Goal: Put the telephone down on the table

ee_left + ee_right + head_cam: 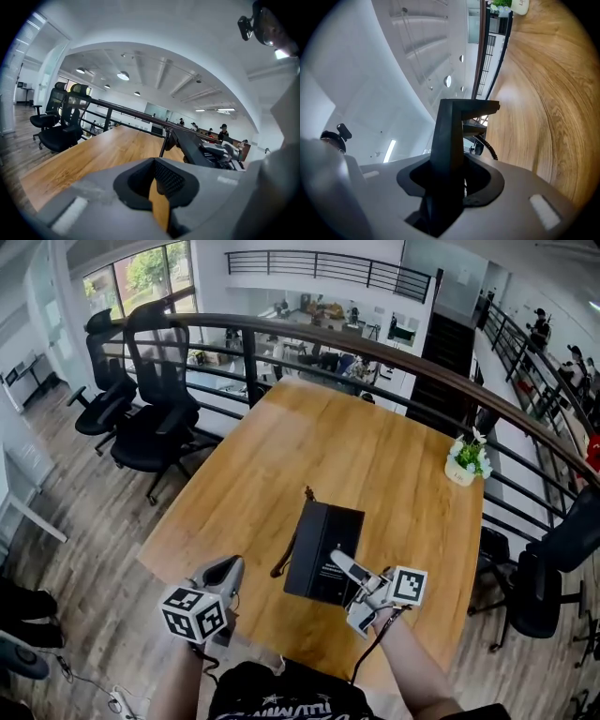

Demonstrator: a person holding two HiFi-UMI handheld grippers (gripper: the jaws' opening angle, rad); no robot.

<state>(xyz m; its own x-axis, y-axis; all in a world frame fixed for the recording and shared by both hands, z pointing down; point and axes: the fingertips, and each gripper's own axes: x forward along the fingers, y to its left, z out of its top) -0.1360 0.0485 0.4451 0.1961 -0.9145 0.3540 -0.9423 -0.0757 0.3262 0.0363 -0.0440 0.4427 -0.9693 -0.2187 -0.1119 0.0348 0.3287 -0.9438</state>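
Right tongs (339,561) clamp the telephone (317,545) above the counter's (328,442) near edge. Left tongs (229,570) sit barely apart, empty. Next, I'd judge, lower it flat.

**Little to read on the wooden table (375,451)**
White print runs across the person's black shirt (281,701) at the near edge, but it is upside down and cannot be read. A few small white lines on the black telephone (323,549) are too fine to make out. In the right gripper view, the white plant pot (458,473) at the table's far right shows the start of dark lettering, cut off at the frame's edge. The cubes on the left gripper (225,570) and right gripper (337,559) carry only black-and-white square markers.
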